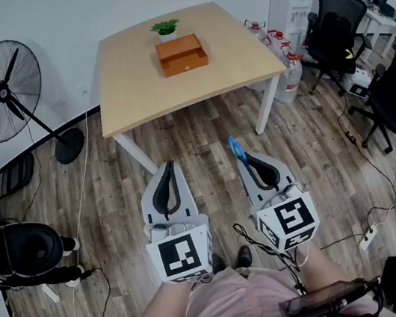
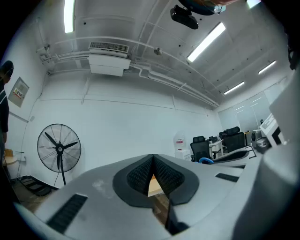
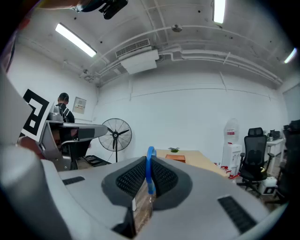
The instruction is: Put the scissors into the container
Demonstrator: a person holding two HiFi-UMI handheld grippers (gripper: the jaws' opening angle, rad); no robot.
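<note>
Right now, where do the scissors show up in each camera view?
Head view: scissors, blue handle poking from the right gripper, just right of centre.
Left gripper view: a blue loop at mid-right.
Right gripper view: dead centre, clamped between the jaws.
Shared landmark: the standing fan.

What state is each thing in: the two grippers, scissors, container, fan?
Left gripper: jaws shut, empty.
Right gripper: jaws shut on the scissors.
Scissors: held, blue handle sticking out.
Container: on the table, no scissors inside.
Fan: upright, blades still.
</note>
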